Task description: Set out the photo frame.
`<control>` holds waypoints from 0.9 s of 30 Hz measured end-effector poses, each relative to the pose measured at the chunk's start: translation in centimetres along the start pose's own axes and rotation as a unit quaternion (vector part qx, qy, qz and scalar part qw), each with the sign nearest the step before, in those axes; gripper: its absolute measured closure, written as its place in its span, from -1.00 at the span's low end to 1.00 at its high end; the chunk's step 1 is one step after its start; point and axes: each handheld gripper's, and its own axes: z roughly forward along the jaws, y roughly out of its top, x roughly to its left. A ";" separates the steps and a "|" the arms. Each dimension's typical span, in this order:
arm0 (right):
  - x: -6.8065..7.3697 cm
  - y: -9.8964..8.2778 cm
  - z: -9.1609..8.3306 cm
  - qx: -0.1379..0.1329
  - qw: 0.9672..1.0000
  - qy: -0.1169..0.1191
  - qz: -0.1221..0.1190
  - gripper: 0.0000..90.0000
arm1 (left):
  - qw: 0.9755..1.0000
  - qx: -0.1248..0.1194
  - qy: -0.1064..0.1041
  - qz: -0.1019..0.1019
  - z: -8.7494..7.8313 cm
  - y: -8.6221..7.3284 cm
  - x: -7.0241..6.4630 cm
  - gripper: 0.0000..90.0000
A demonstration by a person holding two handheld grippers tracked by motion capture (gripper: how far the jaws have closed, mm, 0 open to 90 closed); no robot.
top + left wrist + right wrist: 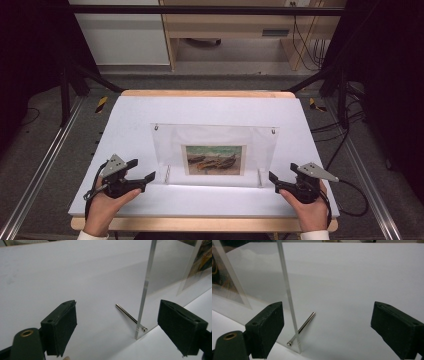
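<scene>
A clear acrylic picture frame stands upright in the middle of the white table, with a small painting of boats inside. Metal pins pass through its bottom corners. My left gripper rests near the frame's lower left corner, open, with the frame's edge between its jaws and untouched. My right gripper sits open near the lower right corner, and the frame's edge rises just inside its left jaw.
The white board covers a wooden table top. Black frame posts and aluminium rails run along both sides. A cable trails from the right gripper over the table edge. A wooden desk stands beyond.
</scene>
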 end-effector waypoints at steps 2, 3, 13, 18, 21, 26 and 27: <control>-0.4 0.0 -0.1 0.000 1.000 -0.004 0.002 -0.73 | 1.000 -0.001 0.003 -0.003 -0.1 -0.1 0.3 -0.66; -0.5 0.0 -0.2 0.000 1.000 -0.006 0.004 -0.73 | 1.000 -0.002 0.006 -0.004 -0.2 -0.1 0.5 -0.66; -1.8 -0.2 -0.6 0.000 1.000 -0.022 0.014 -0.70 | 1.000 -0.003 0.023 -0.004 -0.8 -0.4 1.6 -0.64; -2.3 -0.3 -0.7 0.004 0.999 -0.029 0.019 -0.69 | 0.999 -0.002 0.034 -0.006 -1.1 -0.5 2.3 -0.64; -2.6 -0.4 -0.8 0.007 0.999 -0.032 0.023 -0.69 | 0.999 0.002 0.043 -0.001 -1.2 -0.6 2.7 -0.63; -3.2 -0.6 -0.8 0.010 0.999 -0.037 0.024 -0.68 | 0.998 0.011 0.056 0.005 -1.3 -0.8 3.2 -0.63; -3.3 -0.6 -0.8 0.011 0.999 -0.038 0.025 -0.68 | 0.998 0.011 0.057 0.003 -1.4 -0.8 3.2 -0.63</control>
